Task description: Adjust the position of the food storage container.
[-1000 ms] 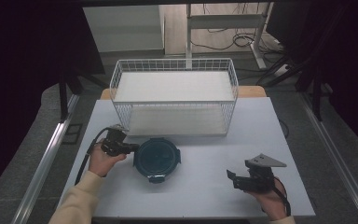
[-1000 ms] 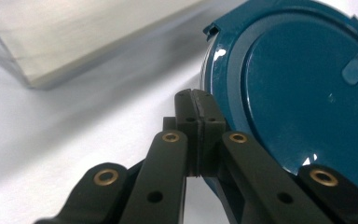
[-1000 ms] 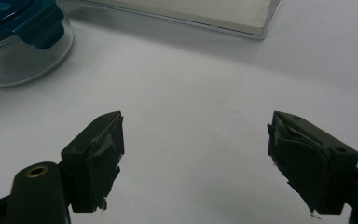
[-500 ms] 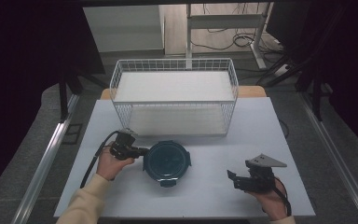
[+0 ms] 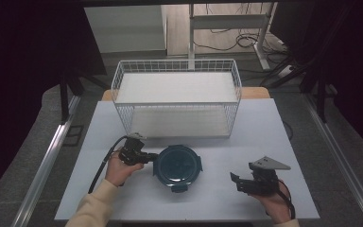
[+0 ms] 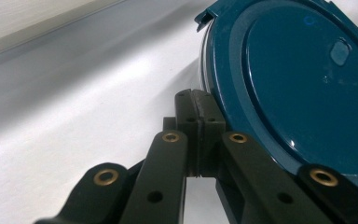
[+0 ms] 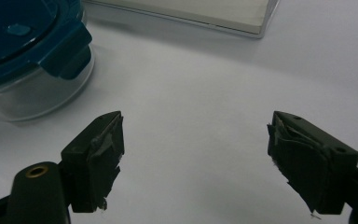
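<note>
A round clear container with a dark teal clip-on lid (image 5: pixel 178 164) sits on the white table (image 5: pixel 264 132), front of centre. My left gripper (image 5: pixel 147 157) is shut, its tips against the container's left edge. In the left gripper view the two jaws meet with nothing between them (image 6: pixel 199 109), and the lid (image 6: pixel 298 84) lies just to their right. My right gripper (image 5: pixel 236 182) rests low at the front right, open and empty, well apart from the container. In the right gripper view its jaws (image 7: pixel 196 158) stand wide, and the container (image 7: pixel 23 42) with one lid clip shows at upper left.
A white wire basket (image 5: pixel 177 61) with a white liner stands at the back centre of the table. Its base edge (image 7: pixel 205 14) lies ahead of the right gripper. A black cable (image 5: pixel 101 168) trails from the left gripper toward the front left. Bare table lies between the container and the right gripper.
My left gripper has moved to the right, shut, and the container has slid to the right with it. The right gripper has stayed where it was.
</note>
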`<control>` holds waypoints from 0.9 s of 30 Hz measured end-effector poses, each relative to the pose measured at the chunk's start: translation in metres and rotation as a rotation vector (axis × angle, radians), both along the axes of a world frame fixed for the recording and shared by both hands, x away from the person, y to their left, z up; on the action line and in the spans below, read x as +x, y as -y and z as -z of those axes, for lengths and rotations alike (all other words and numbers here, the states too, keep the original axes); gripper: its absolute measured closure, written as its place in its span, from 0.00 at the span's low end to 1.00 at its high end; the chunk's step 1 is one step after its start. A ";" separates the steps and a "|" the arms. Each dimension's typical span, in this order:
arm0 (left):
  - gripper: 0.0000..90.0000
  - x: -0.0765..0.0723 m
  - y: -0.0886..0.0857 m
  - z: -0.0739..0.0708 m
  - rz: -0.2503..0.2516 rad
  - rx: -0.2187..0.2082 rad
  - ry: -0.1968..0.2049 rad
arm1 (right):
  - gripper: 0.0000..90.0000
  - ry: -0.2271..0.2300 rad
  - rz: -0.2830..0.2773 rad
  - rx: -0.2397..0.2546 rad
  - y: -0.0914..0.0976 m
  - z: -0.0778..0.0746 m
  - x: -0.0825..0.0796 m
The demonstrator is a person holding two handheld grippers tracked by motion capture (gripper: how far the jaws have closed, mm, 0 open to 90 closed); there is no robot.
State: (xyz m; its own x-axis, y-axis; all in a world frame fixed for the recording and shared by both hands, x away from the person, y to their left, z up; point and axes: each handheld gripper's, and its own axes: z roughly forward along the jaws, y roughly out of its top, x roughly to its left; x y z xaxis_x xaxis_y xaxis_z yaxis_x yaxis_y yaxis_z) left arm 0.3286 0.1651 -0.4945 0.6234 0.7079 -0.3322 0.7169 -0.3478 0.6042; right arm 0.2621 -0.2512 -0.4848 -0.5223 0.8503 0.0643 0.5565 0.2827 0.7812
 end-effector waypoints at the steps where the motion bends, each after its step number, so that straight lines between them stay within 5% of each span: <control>1: 1.00 0.000 0.001 0.000 0.008 0.003 -0.002 | 0.20 0.000 0.000 0.000 0.000 0.000 0.000; 13: 0.99 0.000 0.000 0.003 0.012 -0.061 -0.004 | 0.20 0.015 -0.017 0.071 0.000 -0.008 -0.002; 14: 0.99 -0.002 -0.002 0.001 -0.014 -0.078 0.026 | 0.20 0.014 -0.013 0.076 0.000 -0.008 -0.002; 17: 0.96 -0.012 -0.008 -0.013 -0.081 -0.037 0.126 | 0.20 0.009 -0.018 0.067 0.000 -0.005 -0.002; 18: 0.95 -0.020 -0.016 -0.023 -0.114 -0.059 0.171 | 0.20 0.005 -0.019 0.080 0.000 -0.005 -0.002; 19: 0.93 -0.020 -0.016 -0.023 -0.114 -0.059 0.171 | 0.20 0.005 -0.019 0.080 0.000 -0.005 -0.002; 24: 0.69 -0.045 -0.037 -0.033 -0.182 -0.107 0.210 | 0.20 0.010 -0.039 0.104 -0.004 -0.009 -0.003; 27: 0.47 -0.053 -0.048 -0.032 -0.231 -0.158 0.176 | 0.20 0.011 -0.049 0.103 -0.004 -0.009 -0.004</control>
State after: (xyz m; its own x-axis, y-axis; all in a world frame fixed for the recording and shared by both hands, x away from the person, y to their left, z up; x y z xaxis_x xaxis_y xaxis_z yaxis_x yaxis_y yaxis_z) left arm 0.2758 0.2133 -0.4624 0.5098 0.7855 -0.3507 0.6455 -0.0798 0.7596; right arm 0.2583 -0.2471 -0.4762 -0.5643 0.8129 0.1441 0.5351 0.2272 0.8137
